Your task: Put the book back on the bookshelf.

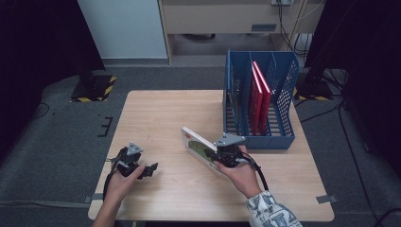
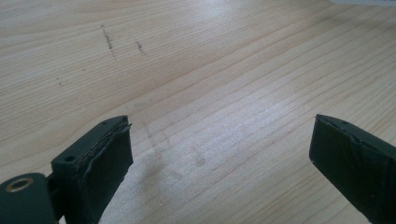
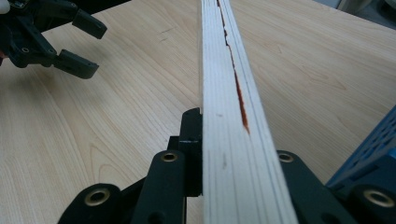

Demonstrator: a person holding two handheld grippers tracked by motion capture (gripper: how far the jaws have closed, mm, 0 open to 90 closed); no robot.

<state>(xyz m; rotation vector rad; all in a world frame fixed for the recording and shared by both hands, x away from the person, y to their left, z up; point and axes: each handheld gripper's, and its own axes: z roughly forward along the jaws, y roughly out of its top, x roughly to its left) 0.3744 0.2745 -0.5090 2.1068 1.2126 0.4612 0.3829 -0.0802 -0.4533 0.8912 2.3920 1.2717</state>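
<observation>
While the right gripper [image 1: 222,156] grasps a book [image 1: 198,145] edge-up near the rack [image 1: 283,137], the left gripper's [image 1: 150,169] fingers gape.

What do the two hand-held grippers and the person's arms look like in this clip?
Both grippers are black, each topped by a grey three-cornered plate. The left gripper has blocky black jaws with brass-coloured rivets at the pivots; its pads look taped and frayed. The right gripper trails a black cable past the wrist. The right arm wears a white sleeve with a dark pattern; the left forearm is bare.
</observation>
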